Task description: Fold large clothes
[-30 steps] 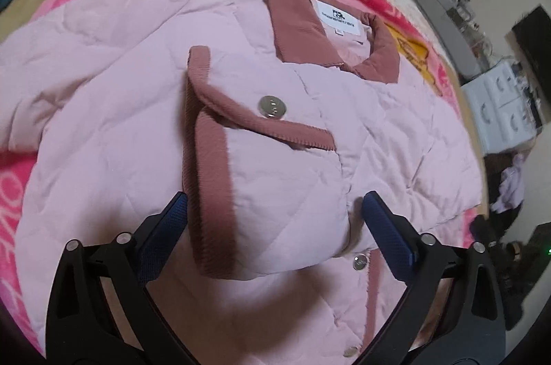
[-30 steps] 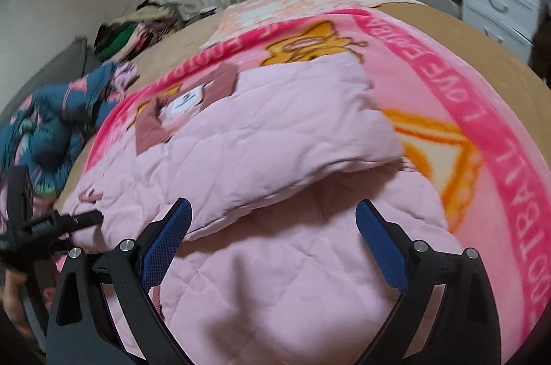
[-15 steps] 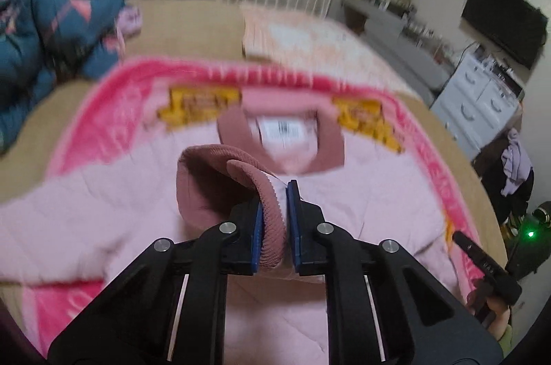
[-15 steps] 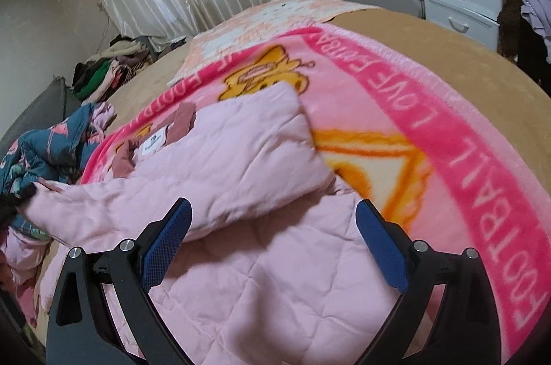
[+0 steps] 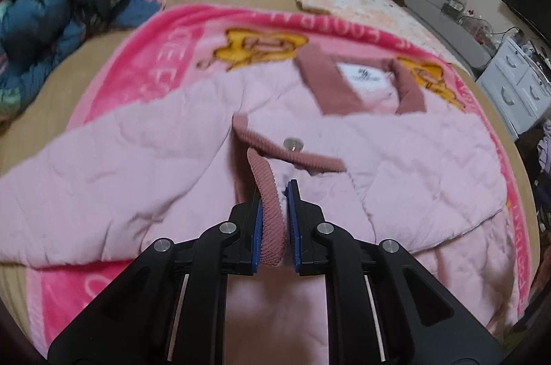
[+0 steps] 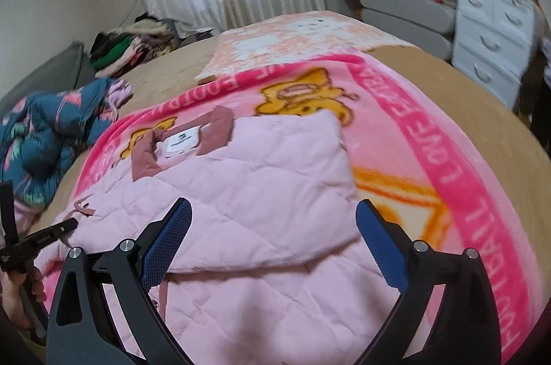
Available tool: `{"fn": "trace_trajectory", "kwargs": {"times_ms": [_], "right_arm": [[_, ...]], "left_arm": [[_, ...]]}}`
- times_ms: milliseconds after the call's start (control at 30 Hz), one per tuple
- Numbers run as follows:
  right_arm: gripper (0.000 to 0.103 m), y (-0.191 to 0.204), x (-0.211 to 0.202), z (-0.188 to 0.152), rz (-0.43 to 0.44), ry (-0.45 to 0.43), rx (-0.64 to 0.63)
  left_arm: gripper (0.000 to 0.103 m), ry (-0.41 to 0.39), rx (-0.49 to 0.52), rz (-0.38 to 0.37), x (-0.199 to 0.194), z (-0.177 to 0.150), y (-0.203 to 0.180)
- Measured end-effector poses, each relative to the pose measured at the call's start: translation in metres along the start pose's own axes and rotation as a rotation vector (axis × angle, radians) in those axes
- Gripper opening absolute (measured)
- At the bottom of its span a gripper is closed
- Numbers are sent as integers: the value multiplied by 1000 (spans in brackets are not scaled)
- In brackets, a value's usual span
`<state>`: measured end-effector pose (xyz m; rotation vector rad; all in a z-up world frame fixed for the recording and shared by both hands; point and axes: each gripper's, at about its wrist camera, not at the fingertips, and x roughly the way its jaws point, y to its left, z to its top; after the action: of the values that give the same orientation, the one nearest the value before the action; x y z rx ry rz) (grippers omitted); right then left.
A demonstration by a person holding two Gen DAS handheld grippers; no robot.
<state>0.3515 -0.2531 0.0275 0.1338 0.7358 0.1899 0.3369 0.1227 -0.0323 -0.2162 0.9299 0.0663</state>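
Observation:
A pale pink quilted jacket (image 5: pixel 137 186) lies front up on the bed, its dusty-rose corduroy collar (image 5: pixel 327 82) at the far end. My left gripper (image 5: pixel 274 189) is shut on the corduroy cuff (image 5: pixel 270 220) of one sleeve, and the cuff is raised over the chest, near a metal snap (image 5: pixel 292 143). In the right wrist view the other sleeve (image 6: pixel 292 158) lies folded across the jacket body. My right gripper (image 6: pixel 273 205) hovers open above it with nothing between its fingers. The left gripper (image 6: pixel 65 225) and the hand (image 6: pixel 20 296) holding it show at that view's left edge.
A bright pink printed blanket (image 5: pixel 144 55) lies under the jacket on the tan bed cover (image 6: pixel 447 72). A blue floral quilt (image 5: pixel 51 10) is bunched at the left, a clothes pile (image 6: pixel 131 44) behind it. A peach cloth (image 6: pixel 303 34) lies farther back. White drawers (image 6: pixel 492 31) stand at right.
My left gripper went from open around the cuff to shut on it and lifted it off the jacket. The right gripper rose a little and stayed open.

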Motion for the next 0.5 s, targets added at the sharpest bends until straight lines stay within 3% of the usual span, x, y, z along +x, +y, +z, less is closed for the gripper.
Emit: {"fn": "trace_trajectory", "kwargs": {"times_ms": [200,433,500], "right_arm": [[95,21,29,4,-1,18,-62],[95,3,86,-18,-62,191,-1],[95,1,92,-24,-62,200,1]], "left_arm": [[7,42,-3,-2,15,-17,8],[7,49,-4,-14,18,-25,11],[7,49,1,-15,19,-25,11]]}}
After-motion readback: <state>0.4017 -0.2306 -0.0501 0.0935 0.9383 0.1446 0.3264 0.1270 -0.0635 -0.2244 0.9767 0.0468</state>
